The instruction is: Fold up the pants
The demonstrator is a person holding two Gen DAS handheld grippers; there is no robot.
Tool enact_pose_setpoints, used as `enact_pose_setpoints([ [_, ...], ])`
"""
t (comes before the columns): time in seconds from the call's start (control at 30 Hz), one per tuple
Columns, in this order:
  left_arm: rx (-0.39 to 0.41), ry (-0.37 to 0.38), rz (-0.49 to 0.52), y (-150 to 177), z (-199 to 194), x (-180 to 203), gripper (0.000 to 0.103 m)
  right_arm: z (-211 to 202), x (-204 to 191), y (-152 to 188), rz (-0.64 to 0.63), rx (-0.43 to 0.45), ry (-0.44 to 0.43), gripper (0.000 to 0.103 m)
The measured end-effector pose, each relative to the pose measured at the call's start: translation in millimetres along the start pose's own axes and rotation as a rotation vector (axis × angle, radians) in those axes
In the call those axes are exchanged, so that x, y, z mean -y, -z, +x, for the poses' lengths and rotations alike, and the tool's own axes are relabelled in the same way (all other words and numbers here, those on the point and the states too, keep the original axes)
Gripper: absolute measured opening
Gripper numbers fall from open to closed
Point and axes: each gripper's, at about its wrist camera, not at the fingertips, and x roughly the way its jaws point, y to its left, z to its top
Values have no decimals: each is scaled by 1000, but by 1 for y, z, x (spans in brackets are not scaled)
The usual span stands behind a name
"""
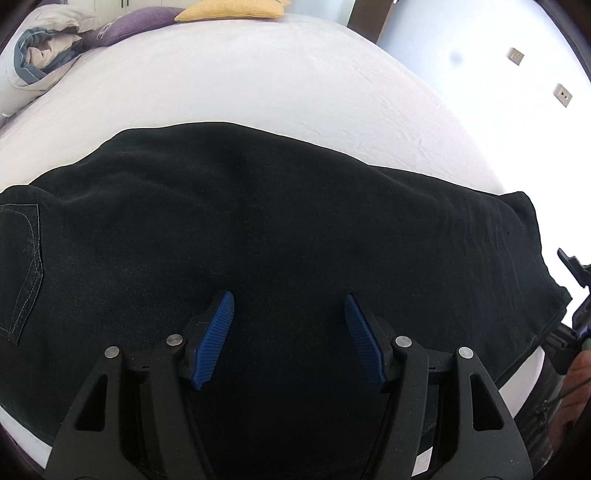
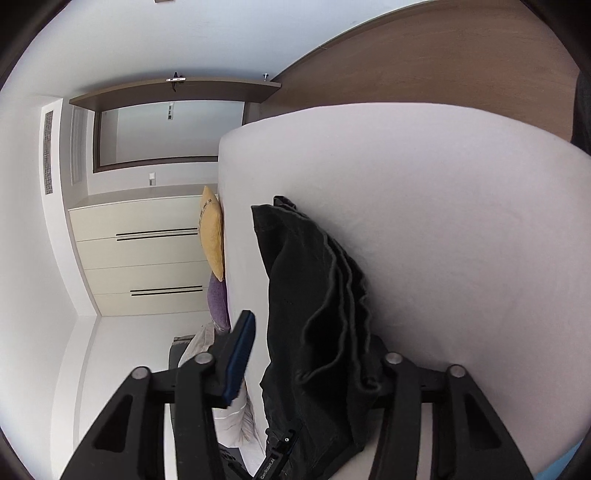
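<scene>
Black pants (image 1: 258, 229) lie flat across a white bed (image 1: 258, 85), a stitched back pocket at the far left. My left gripper (image 1: 289, 302) hovers open just above the middle of the pants, both blue pads (image 1: 214, 339) showing, nothing between them. In the right wrist view, rolled sideways, the pants (image 2: 314, 295) show as stacked hem edges. My right gripper (image 2: 306, 350) is open around that end: one blue pad (image 2: 240, 358) is on one side, the other finger is hidden behind the cloth. The right gripper also shows in the left wrist view (image 1: 576, 295).
A yellow cushion (image 1: 232, 9), a purple cushion (image 1: 129, 26) and a bundled duvet (image 1: 37, 62) lie at the far end of the bed. A cream wardrobe (image 2: 147, 258) and a doorway stand beyond. The wooden floor (image 2: 443, 62) borders the bed.
</scene>
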Motion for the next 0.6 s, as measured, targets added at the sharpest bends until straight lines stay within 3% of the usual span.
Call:
enact_pose_setpoints([
  [0.03, -1, 4, -1, 1, 0, 0, 61, 5, 2, -1, 7, -13, 8, 28],
  [0.13, 0, 30, -24, 1, -2, -10, 61, 10, 6, -3, 11, -18, 43, 15],
  [0.37, 5, 109, -116, -7, -15, -37, 61, 7, -17, -2, -83, 0, 99, 11],
  [0.5, 3, 179, -179, -10, -19, -58, 61, 17, -76, 22, -314, 1, 125, 11],
  [0.6, 17, 229, -232, -19, -37, -70, 61, 54, -133, 71, -608, -112, 150, 11],
])
